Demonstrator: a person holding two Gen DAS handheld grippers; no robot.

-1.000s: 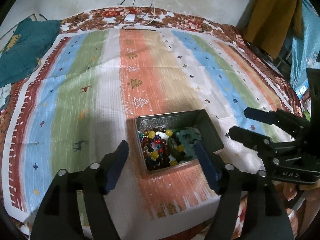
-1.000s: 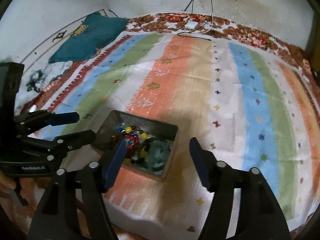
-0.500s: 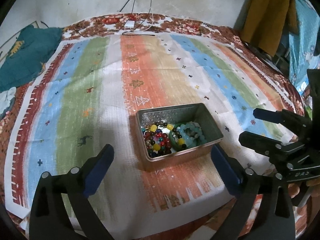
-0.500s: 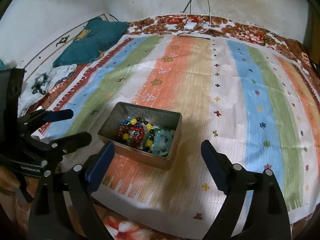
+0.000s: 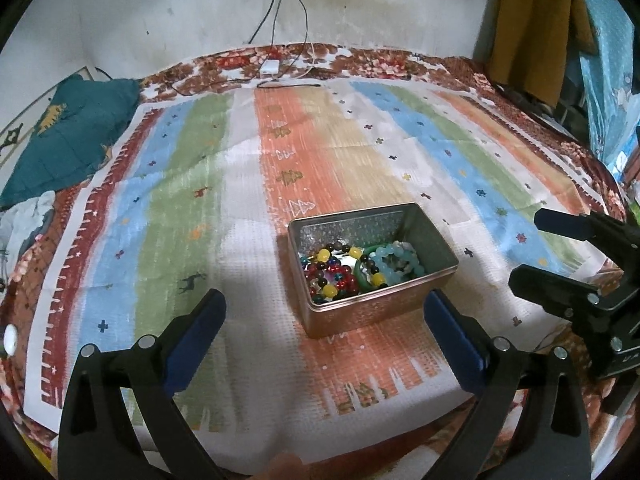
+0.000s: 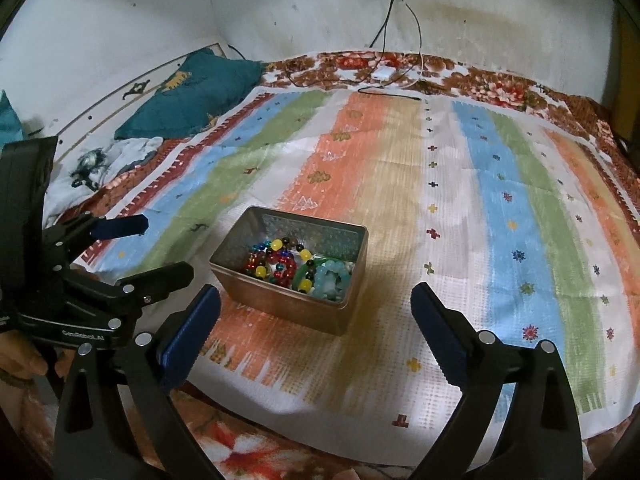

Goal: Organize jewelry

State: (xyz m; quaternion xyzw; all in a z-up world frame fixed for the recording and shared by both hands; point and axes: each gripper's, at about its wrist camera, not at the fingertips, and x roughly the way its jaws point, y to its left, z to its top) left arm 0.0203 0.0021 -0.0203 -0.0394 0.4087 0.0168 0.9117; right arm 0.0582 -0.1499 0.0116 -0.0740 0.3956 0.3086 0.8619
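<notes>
With both sets of jaws spread wide and nothing between them, neither tool has a hold on anything. Left hand-held gripper (image 5: 324, 320): blue-padded fingers straddle the view of the tin, jaws recently opened out, now fully apart. Right hand-held gripper (image 6: 316, 318): the same, jaws just been opening, empty.

Rectangular silver metal tin (image 5: 400, 308), lid off, stands on the striped woven blanket (image 5: 200, 216) spread over the bed, near the blanket's front edge, on the orange stripe. Inside: a multicoloured beaded bracelet (image 5: 332, 276) of red, yellow and dark beads on the left half, and a pale turquoise beaded bracelet (image 5: 396, 262) on the right half with a green bangle (image 5: 362, 276) tucked against it. Everything looks already collected in the tin; task probably at or near its end.

Risks, as judged:
- Bracelets lie heaped and overlapping. A pinch at one could drag a neighbour up with it, or snag an elastic cord.
- Tin is light and sits on soft bedding. A finger catching the rim could tip or slide it toward the front edge and spill beads.
- Round, glossy beads may roll out of a pad grip.
- Both tools hover close over the same tin; fingers could collide.
</notes>
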